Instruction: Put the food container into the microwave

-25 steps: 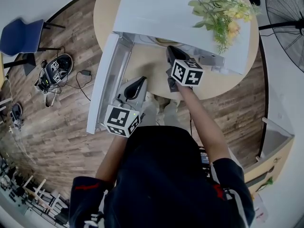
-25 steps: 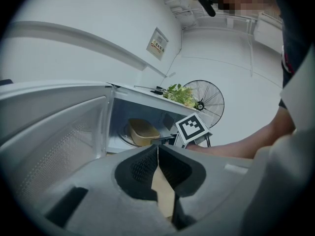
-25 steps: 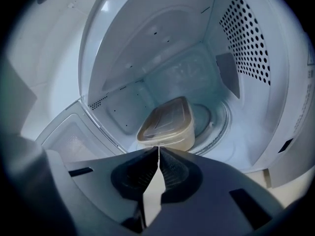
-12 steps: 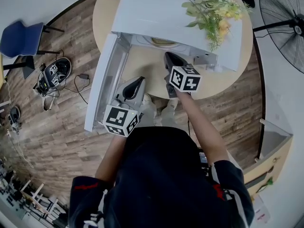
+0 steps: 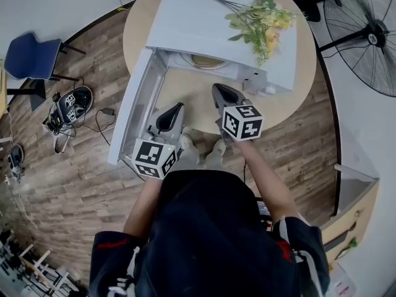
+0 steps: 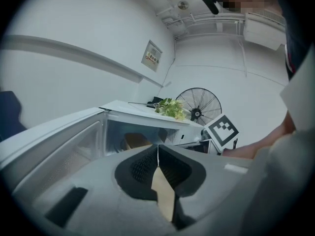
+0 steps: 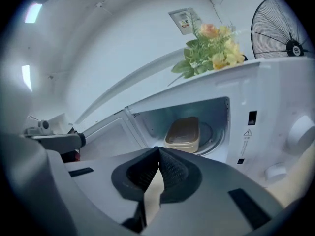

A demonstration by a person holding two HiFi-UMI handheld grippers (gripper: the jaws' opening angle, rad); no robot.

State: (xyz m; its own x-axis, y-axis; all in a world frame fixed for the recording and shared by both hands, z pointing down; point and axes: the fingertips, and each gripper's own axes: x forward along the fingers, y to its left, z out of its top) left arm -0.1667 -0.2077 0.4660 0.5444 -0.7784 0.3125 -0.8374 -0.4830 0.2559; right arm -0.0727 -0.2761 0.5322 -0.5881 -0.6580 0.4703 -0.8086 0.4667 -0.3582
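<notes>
The food container [image 7: 183, 131] lies flat inside the open microwave [image 5: 210, 23], its long axis seemingly running near to far. The left claw [image 6: 158, 150] and right claw [image 7: 158, 154] are both clenched, empty.

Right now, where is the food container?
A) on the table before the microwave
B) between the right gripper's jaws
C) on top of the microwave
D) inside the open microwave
D: the right gripper view shows the food container resting inside the microwave.
</notes>
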